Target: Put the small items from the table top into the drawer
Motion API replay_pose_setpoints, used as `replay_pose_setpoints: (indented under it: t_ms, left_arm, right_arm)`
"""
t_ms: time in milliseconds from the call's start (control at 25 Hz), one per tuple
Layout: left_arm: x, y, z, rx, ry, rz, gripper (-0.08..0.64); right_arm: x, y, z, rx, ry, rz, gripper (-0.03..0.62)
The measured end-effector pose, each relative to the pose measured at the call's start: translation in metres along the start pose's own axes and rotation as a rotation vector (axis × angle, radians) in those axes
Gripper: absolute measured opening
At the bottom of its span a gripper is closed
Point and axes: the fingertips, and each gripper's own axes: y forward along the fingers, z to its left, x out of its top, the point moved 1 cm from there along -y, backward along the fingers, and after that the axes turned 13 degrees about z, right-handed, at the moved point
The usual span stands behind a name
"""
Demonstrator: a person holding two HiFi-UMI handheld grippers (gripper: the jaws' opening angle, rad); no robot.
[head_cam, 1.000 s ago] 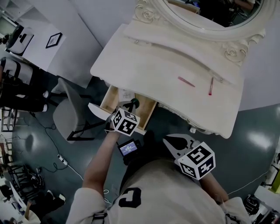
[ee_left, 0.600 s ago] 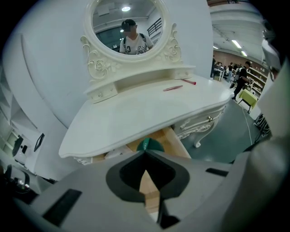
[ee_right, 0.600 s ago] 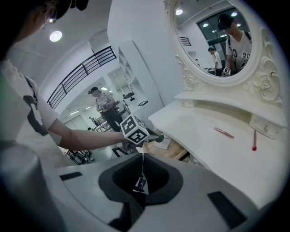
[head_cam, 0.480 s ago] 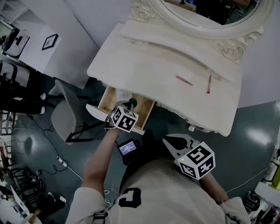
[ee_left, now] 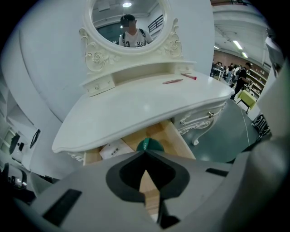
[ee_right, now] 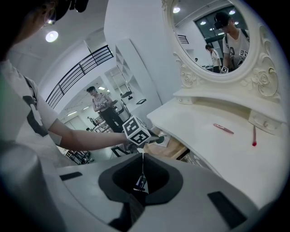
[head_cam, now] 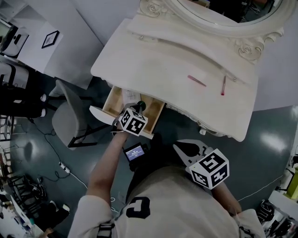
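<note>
My left gripper is shut on a small dark green item and holds it over the open wooden drawer under the white dressing table. In the left gripper view the green item sits right at the closed tips, above the drawer's floor. Two red pens lie on the table top at the right. My right gripper hangs shut and empty near the person's waist, away from the table. The right gripper view shows the left gripper over the drawer.
A white card lies in the drawer's left part. An oval mirror stands at the table's back. A grey chair is left of the drawer. A small screen device sits at the person's waist. Cables cross the floor at the left.
My left gripper has come down a little toward the drawer with the green item still in it. The right gripper has stayed where it was.
</note>
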Motion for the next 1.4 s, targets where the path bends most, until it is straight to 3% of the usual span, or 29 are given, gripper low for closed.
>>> replay_pose_setpoints:
  t_ms: [480,1040,1400]
  left_arm:
    - [0.005,0.021,-0.009,-0.058,-0.012,0.024,0.058]
    - [0.009,0.055,-0.026,-0.092,0.070,0.104,0.058]
    - [-0.003,0.075,-0.027,-0.120,0.068,0.164,0.058]
  right_arm:
    - [-0.004,0.005,-0.004,0.000,0.032,0.008,0.028]
    - [-0.007,0.004,-0.017,-0.027,0.106,0.002,0.028]
    - [-0.007,0.007,-0.020,-0.031,0.125,0.016,0.028]
